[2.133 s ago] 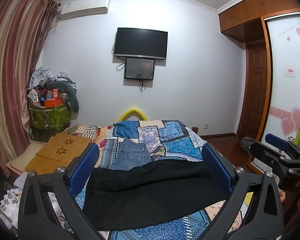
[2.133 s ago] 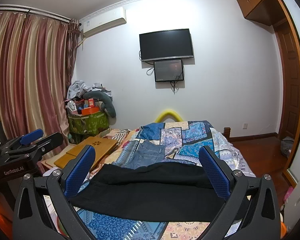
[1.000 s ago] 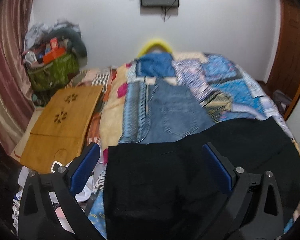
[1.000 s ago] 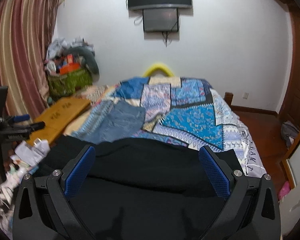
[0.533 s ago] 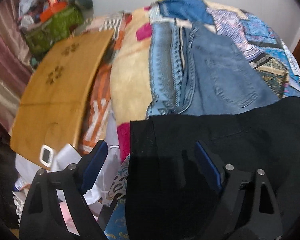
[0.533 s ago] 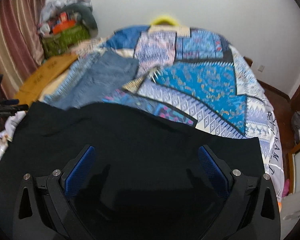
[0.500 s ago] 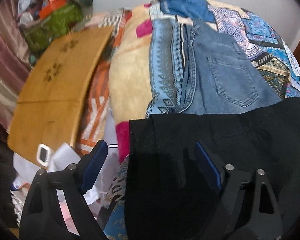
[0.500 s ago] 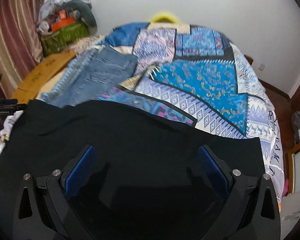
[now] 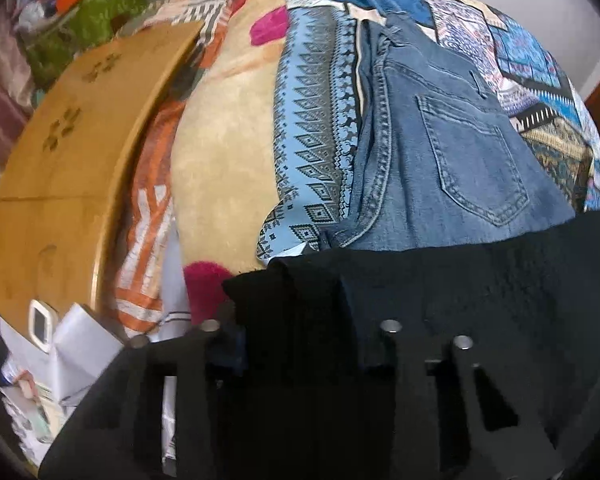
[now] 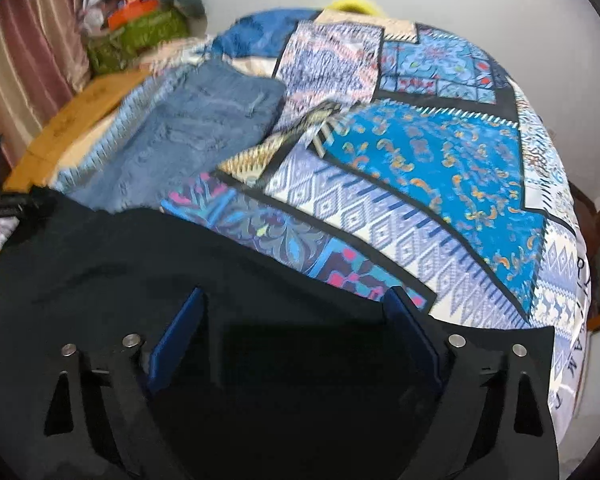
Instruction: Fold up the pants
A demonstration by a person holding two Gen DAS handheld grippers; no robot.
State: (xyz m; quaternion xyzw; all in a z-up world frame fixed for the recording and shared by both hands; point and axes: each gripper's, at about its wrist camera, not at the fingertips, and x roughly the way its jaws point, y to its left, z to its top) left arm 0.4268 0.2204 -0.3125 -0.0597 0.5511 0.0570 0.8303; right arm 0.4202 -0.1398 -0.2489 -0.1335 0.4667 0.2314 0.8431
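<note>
Black pants (image 9: 480, 300) lie flat across the near end of the bed. My left gripper (image 9: 300, 320) is low over their left end, jaws closed in on a bunched edge of the black cloth, which covers the fingertips. In the right wrist view the black pants (image 10: 120, 264) fill the lower frame. My right gripper (image 10: 296, 320) is open, its blue pads (image 10: 180, 336) set down on the cloth near the right end, with nothing between them.
Folded blue jeans (image 9: 452, 152) lie on the patchwork quilt (image 10: 440, 168) just beyond the black pants. A wooden lap table (image 9: 60, 152) and loose papers (image 9: 76, 344) sit at the bed's left side. A green basket of clutter (image 10: 140, 36) stands by the curtain.
Both grippers dropped from chest height down onto the black pants. The left jaws have narrowed onto the pants' left edge and the cloth there has bunched up. The right jaws narrowed slightly.
</note>
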